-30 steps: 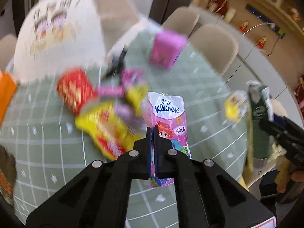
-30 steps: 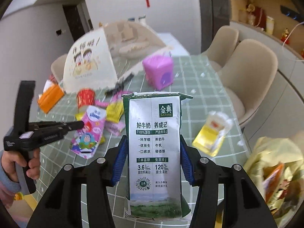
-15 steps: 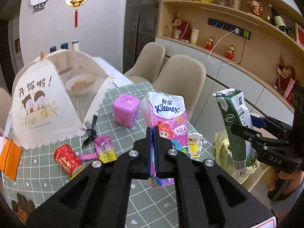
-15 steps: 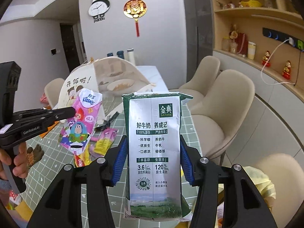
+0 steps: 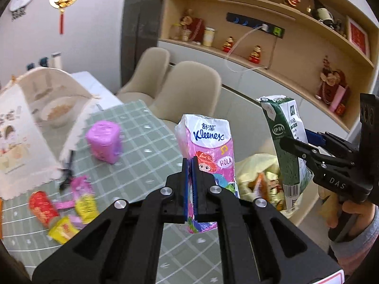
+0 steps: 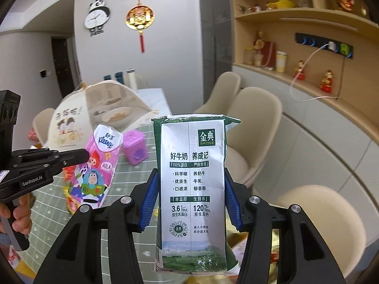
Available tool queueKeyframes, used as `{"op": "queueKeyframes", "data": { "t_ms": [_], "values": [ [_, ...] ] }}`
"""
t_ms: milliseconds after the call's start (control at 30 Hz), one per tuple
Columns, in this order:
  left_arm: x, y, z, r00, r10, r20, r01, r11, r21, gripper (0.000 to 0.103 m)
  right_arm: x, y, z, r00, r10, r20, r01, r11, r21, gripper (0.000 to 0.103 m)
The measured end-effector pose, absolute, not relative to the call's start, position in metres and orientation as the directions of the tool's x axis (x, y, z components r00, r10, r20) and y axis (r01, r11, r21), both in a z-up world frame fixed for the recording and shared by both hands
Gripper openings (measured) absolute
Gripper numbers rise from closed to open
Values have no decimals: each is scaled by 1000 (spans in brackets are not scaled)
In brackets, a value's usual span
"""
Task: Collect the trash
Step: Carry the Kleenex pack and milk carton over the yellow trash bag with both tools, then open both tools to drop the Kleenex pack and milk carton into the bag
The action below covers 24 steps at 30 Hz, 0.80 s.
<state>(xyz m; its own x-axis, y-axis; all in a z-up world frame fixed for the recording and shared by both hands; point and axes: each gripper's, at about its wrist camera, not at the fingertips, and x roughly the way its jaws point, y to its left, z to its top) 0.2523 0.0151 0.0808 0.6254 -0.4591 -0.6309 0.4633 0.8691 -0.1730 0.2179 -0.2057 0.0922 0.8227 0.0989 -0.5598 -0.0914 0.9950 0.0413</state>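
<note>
My left gripper is shut on the edge of a pink Kleenex tissue pack, held upright in the air above the table's right edge. From the right wrist view the same pack hangs at the left gripper's tips. My right gripper is shut on a green and white milk carton, blue pads pressing both its sides. In the left wrist view that carton stands just over a yellow trash bag with wrappers inside.
A green checked tablecloth carries a purple cube box, red, yellow and pink wrappers and a mesh food cover over a bowl. Beige chairs stand beyond the table. A wall shelf runs along the right.
Both grippers have lifted off the table and swung right with their loads. The tissue pack and milk carton now hang near the yellow bag; the wrappers have dropped to the lower left.
</note>
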Motion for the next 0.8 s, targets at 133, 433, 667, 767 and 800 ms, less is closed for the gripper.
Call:
{"op": "queueKeyframes", "data": {
  "t_ms": [133,433,667,767,800],
  "values": [
    [265,-20,67,521,-571,-635,532,799,-281,3,211,-233,96,835,32,-550,-38,999,1,48],
    [280,-124,17,301,-671,-678,662,658,-357,3,203,-301,94,830,-86,-551,111,994,12,48],
    [292,-179,-12,192,-692,-696,704,591,-394,21,207,-327,78,826,-87,-557,145,988,60,48],
    [294,-178,-17,186,-689,-701,692,598,-404,23,212,-329,68,825,-76,-560,140,988,72,48],
    [295,-176,-17,191,-688,-701,687,603,-405,23,213,-330,64,827,-72,-558,136,988,75,48]
  ]
}}
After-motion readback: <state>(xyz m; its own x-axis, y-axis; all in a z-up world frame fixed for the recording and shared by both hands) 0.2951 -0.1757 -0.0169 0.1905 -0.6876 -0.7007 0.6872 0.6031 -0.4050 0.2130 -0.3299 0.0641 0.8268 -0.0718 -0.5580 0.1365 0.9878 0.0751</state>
